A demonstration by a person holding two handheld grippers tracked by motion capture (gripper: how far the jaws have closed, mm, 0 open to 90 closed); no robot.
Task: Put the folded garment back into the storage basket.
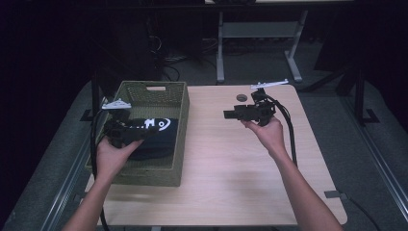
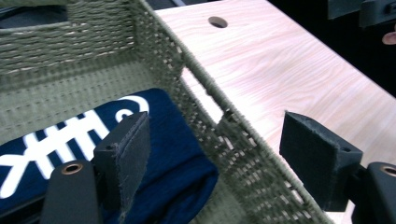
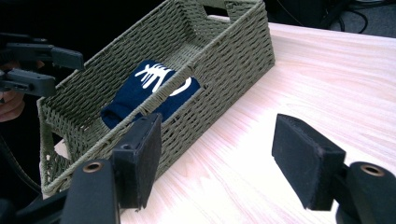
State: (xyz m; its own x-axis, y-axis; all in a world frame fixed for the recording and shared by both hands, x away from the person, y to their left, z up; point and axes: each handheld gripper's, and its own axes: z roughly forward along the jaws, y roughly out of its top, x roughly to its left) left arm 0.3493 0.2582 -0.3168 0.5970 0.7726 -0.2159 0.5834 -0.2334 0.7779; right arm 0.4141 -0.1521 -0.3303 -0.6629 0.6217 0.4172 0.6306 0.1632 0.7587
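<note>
A green woven basket (image 1: pixel 153 85) stands on the left part of the wooden table (image 1: pixel 231 163). Inside it lies a folded navy cloth (image 1: pixel 159 137) with a white fish-bone print. My left gripper (image 1: pixel 139 131) hovers over the basket's left side, open and holding nothing. In the left gripper view its jaws (image 2: pixel 217 128) straddle the basket's wall (image 2: pixel 93 37), one over the cloth (image 2: pixel 163 135). My right gripper (image 1: pixel 230 114) is held above the table right of centre, pointing towards the basket. It is open and bare (image 3: pixel 219 128), with the basket (image 3: pixel 224 51) and cloth (image 3: pixel 140 93) beyond it.
A round cable hole (image 1: pixel 241 97) sits near the table's far edge. The right gripper's black cable (image 1: pixel 291 134) trails down beside the forearm. Metal desk legs (image 1: pixel 220 48) stand on the dark floor behind the table. Bare wood spreads right of the basket.
</note>
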